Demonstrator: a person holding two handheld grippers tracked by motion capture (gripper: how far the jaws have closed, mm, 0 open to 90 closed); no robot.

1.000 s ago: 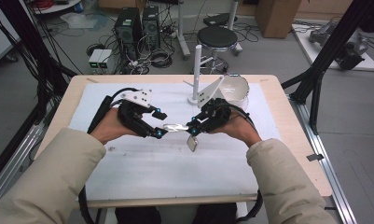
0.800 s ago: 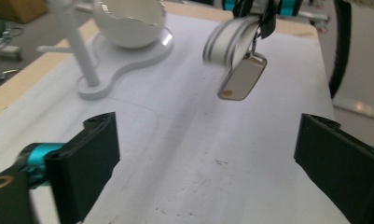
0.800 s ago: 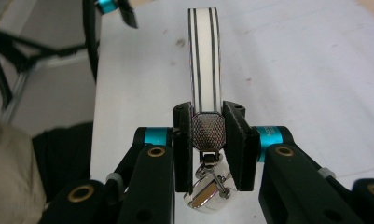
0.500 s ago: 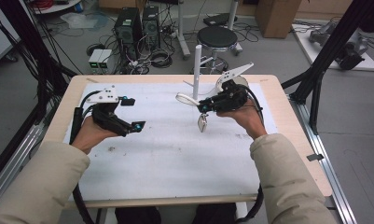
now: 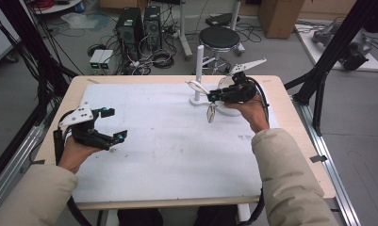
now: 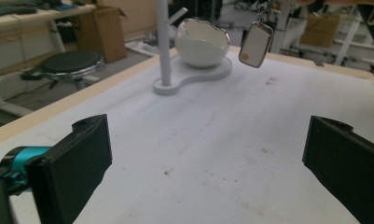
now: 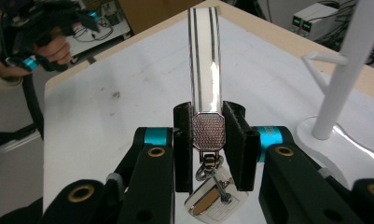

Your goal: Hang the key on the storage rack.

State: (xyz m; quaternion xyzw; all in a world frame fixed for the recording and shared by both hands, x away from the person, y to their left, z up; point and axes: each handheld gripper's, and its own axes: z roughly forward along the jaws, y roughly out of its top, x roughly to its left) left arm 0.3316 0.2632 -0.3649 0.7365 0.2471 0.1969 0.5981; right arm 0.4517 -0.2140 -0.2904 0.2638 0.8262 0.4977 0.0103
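My right gripper [image 5: 215, 97] [image 7: 208, 140] is shut on a keychain's metal clasp [image 7: 208, 131]. Its white strap [image 7: 204, 56] [image 5: 196, 86] sticks out ahead of the jaws, and its tag [image 5: 211, 113] [image 6: 255, 44] [image 7: 211, 205] dangles below. The gripper hovers above the mat just in front of a white stand with an upright peg post [image 5: 200, 69] [image 6: 164, 42] [image 7: 347, 70] and an egg-shaped bowl [image 6: 201, 42] [image 5: 225, 83]. My left gripper [image 5: 116, 124] [image 6: 208, 163] is open over the mat's left side with nothing between its fingers. It appears far off as the left gripper [image 7: 49, 28].
A white mat [image 5: 177, 150] covers most of the wooden table [image 5: 299, 136]. The stand's flat base [image 6: 194, 77] sits at the back right. Beyond the table are a black stool [image 5: 222, 37], computer towers and cables on the floor.
The two grippers have parted. My left one opened and drew back to the left front. My right one carried the keychain to the back right, near the stand.
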